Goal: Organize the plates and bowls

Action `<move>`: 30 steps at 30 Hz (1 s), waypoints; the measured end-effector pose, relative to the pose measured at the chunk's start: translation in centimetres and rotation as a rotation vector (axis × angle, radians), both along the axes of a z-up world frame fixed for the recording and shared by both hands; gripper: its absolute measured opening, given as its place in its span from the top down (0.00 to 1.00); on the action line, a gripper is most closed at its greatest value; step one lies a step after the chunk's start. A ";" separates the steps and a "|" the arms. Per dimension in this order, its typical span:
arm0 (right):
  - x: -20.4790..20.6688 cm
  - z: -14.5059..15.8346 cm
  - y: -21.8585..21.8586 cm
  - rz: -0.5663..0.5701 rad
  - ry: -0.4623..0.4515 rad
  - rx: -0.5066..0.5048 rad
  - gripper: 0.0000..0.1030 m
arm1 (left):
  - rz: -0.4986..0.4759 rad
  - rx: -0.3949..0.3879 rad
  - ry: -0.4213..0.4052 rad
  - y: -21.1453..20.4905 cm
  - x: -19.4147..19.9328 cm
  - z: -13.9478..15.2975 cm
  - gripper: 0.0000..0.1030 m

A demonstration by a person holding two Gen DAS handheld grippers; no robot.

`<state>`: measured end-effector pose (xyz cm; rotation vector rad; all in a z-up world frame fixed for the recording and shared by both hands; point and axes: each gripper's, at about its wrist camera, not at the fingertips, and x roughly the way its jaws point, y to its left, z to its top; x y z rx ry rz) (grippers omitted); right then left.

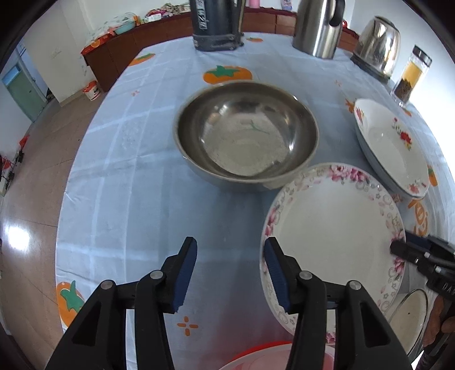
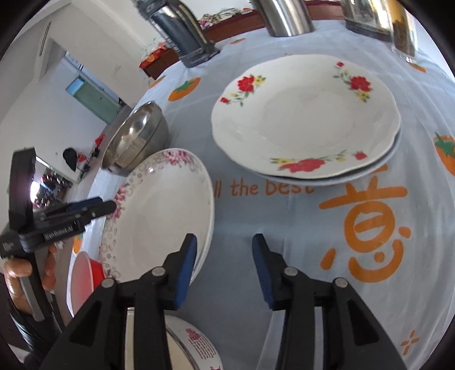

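A pink-flowered plate [image 1: 332, 227] [image 2: 159, 216] lies on the tablecloth between both grippers; its doubled rim suggests a stack of two. My left gripper [image 1: 231, 273] [image 2: 109, 206] is open with only cloth in its gap, and its right finger [image 1: 277, 279] overlaps the plate's left rim. My right gripper [image 2: 224, 267] [image 1: 398, 248] is open too, its left finger [image 2: 184, 270] over the plate's right rim. A steel bowl [image 1: 247, 136] [image 2: 136, 136] stands beyond the plate. Red-flowered plates [image 1: 389, 148] [image 2: 307, 119] are stacked at the right.
A red bowl [image 1: 256, 355] [image 2: 85, 273] and a white printed bowl [image 1: 412, 313] [image 2: 193, 347] sit at the near edge. A dark flask [image 1: 216, 25], steel jug [image 1: 318, 28], kettle [image 1: 378, 48] and glass jar [image 1: 409, 76] line the far side. The table's left edge [image 1: 65, 199] drops to the floor.
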<state>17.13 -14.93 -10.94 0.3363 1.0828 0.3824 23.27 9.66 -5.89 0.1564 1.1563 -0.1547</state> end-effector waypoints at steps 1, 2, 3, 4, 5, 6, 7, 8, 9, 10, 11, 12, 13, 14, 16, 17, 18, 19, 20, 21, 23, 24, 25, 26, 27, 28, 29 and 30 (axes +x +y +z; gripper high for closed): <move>0.0 -0.2 0.2 0.015 0.008 0.008 0.63 | 0.004 0.004 -0.009 0.3 0.0 0.3 0.49; 0.0 -0.2 0.5 0.022 0.007 0.007 0.64 | 0.008 0.005 -0.012 0.4 0.1 0.4 0.49; 0.0 -0.2 0.7 0.027 0.004 -0.002 0.66 | 0.016 0.006 -0.013 0.7 0.3 0.4 0.49; 0.1 -0.2 1.0 0.040 0.007 0.003 0.68 | 0.027 0.003 -0.010 0.9 0.4 0.3 0.49; 0.1 -0.3 1.2 0.051 0.012 0.011 0.74 | 0.031 -0.003 0.001 1.0 0.6 0.1 0.49; 0.2 -0.5 1.6 0.067 0.020 0.017 0.78 | 0.029 -0.008 0.020 0.9 0.6 -0.2 0.50; 0.3 -0.6 1.9 0.076 0.024 0.014 0.78 | 0.021 0.010 0.034 0.6 0.7 -0.7 0.50; 0.2 -0.5 2.2 0.080 0.014 -0.010 0.78 | 0.012 0.028 0.035 0.3 0.7 -0.9 0.50; 0.1 -0.4 2.4 0.088 0.009 -0.026 0.78 | 0.001 0.047 0.039 0.1 0.7 -1.3 0.50; 0.1 -0.4 2.6 0.096 0.003 -0.039 0.78 | 0.001 0.046 0.040 0.1 0.8 -1.5 0.50; 0.1 -0.4 2.7 0.103 0.000 -0.049 0.79 | 0.006 0.031 0.039 0.3 0.8 -1.4 0.50; 0.1 -0.4 2.7 0.109 -0.002 -0.054 0.81 | 0.011 0.013 0.051 0.6 0.9 -1.5 0.51; 0.2 -0.5 2.7 0.111 0.000 -0.053 0.81 | 0.018 -0.004 0.059 0.8 1.0 -1.5 0.51; 0.2 -0.5 2.6 0.112 0.002 -0.049 0.81 | 0.017 -0.011 0.059 0.8 1.0 -1.6 0.51; 0.3 -0.5 2.6 0.116 0.002 -0.044 0.81 | 0.000 -0.009 0.053 0.9 1.0 -1.6 0.51; 0.4 -0.6 2.6 0.117 -0.001 -0.042 0.81 | -0.005 -0.009 0.052 0.9 1.0 -1.6 0.51; 0.4 -0.6 2.6 0.116 -0.002 -0.037 0.81 | -0.008 -0.017 0.056 0.9 1.0 -1.6 0.51; 0.4 -0.6 2.6 0.115 -0.003 -0.031 0.81 | -0.003 -0.032 0.063 1.1 1.1 -1.7 0.51; 0.4 -0.7 2.5 0.114 -0.007 -0.024 0.81 | 0.003 -0.047 0.070 1.3 1.2 -1.7 0.51; 0.4 -0.7 2.4 0.114 -0.011 -0.020 0.81 | 0.012 -0.061 0.078 1.5 1.2 -1.8 0.51; 0.3 -0.8 2.2 0.113 -0.019 -0.003 0.81 | 0.014 -0.063 0.072 1.5 0.8 -1.6 0.51; 0.3 -0.8 2.0 0.113 -0.017 0.007 0.81 | 0.005 -0.057 0.066 1.4 0.6 -1.5 0.51; 0.3 -0.9 1.8 0.112 -0.013 0.018 0.81 | 0.003 -0.058 0.063 1.5 0.5 -1.4 0.51; 0.4 -0.9 1.8 0.111 -0.010 0.025 0.81 | 0.004 -0.065 0.061 1.5 0.5 -1.3 0.51; 0.4 -0.9 1.8 0.111 -0.009 0.027 0.81 | 0.006 -0.076 0.058 1.7 0.4 -1.0 0.51; 0.3 -0.9 1.7 0.111 -0.009 0.027 0.81 | 0.014 -0.095 0.053 2.0 0.4 -0.7 0.50; 0.3 -0.9 1.7 0.110 -0.011 0.024 0.81 | 0.018 -0.109 0.050 2.2 0.4 -0.5 0.50; 0.3 -0.9 1.8 0.110 -0.012 0.022 0.81 | 0.023 -0.133 0.049 2.5 0.3 -0.2 0.50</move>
